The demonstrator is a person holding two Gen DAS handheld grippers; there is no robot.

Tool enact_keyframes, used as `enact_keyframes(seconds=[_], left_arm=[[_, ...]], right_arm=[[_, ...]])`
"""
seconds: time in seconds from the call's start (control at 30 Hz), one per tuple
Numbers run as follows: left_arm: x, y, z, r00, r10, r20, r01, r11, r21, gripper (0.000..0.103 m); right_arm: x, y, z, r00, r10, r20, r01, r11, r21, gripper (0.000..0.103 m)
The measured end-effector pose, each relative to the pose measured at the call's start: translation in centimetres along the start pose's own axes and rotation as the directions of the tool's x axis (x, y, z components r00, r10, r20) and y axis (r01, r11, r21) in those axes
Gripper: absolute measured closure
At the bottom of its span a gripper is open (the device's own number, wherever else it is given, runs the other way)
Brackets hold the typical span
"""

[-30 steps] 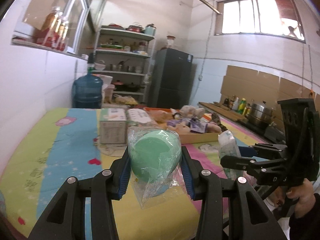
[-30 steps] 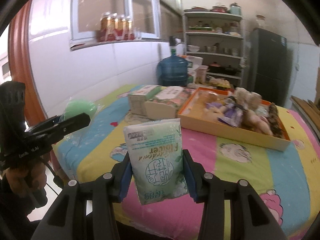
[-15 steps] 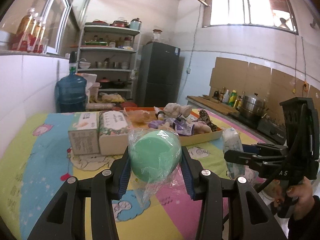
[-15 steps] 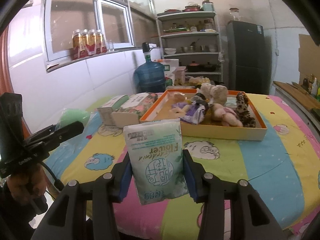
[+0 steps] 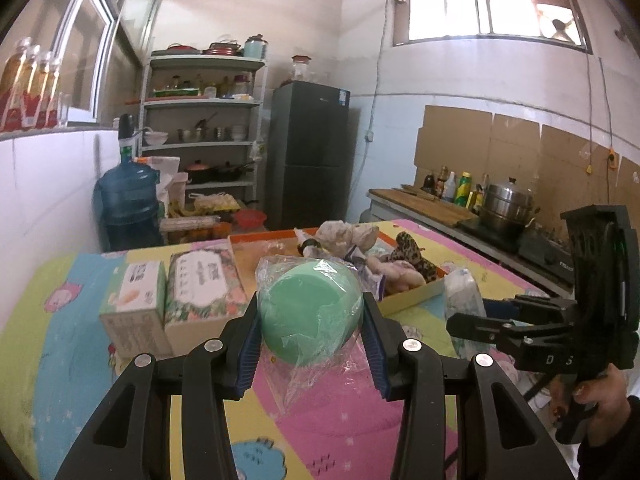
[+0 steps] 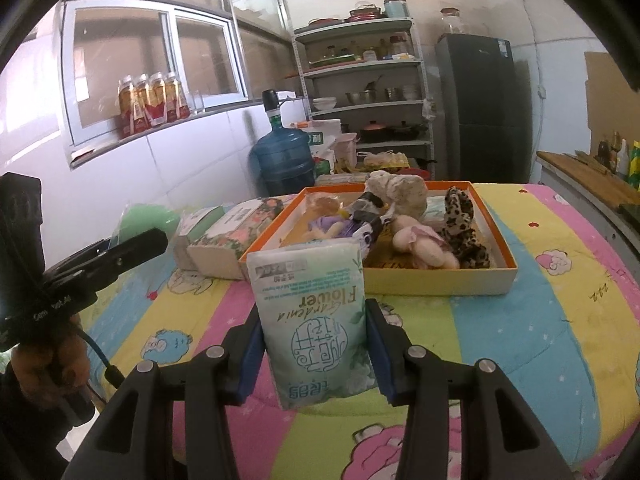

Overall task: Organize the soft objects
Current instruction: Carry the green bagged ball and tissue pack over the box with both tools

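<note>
Going left to right in the left wrist view: two cardboard tissue boxes (image 5: pixel 172 304) sat side by side on the tabletop, which was covered in a colourful cartoon-print quilt (image 5: pixel 60 360). Just right of them the left gripper (image 5: pixel 311 334) was clamped on a round green sponge wrapped in clear plastic (image 5: pixel 310 320). The sponge sat squarely between the jaws, both blue pads pressing its sides, with loose plastic hanging down below it. Behind it was the orange-rimmed shallow cardboard box (image 5: pixel 412 294) with a heap of plush toys (image 5: pixel 360 240) inside. Far right, the other gripper showed side-on in the person's hand.

Right wrist view, same direction: the left gripper came in from the left edge with the green sponge poking out beyond its tip, held above the quilt's left side. Next came the tissue boxes, touching the orange-rimmed box's left wall. In the middle foreground the right gripper (image 6: pixel 316 344) was closed on a pale green soft pack of tissues printed "Gardenia Flower" (image 6: pixel 314 316). The pack stood upright between the jaws, pads squeezing its lower half, top sticking up well past the fingertips, print upside down. It was held off the quilt, in front of the box's near wall. A leopard-print plush (image 6: pixel 460 228) lay at the box's right end.
</note>
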State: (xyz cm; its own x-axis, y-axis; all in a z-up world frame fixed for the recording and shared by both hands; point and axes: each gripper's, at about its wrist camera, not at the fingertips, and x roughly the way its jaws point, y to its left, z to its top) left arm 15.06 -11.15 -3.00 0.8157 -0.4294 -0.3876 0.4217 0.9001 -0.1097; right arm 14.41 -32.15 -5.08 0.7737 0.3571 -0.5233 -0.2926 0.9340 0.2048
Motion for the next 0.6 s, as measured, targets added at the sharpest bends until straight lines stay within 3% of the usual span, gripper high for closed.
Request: enact_keyframes(seconds=[0.6], left_arm=[[6.2,-2.8,4.3,1.000,0.008,-0.004,-0.008,0.999,0.050,0.057]], right_arm=[[2.4,-3.8,3.5,0.999,0.032,0.038,-0.033,0.999,0.023,0.056]])
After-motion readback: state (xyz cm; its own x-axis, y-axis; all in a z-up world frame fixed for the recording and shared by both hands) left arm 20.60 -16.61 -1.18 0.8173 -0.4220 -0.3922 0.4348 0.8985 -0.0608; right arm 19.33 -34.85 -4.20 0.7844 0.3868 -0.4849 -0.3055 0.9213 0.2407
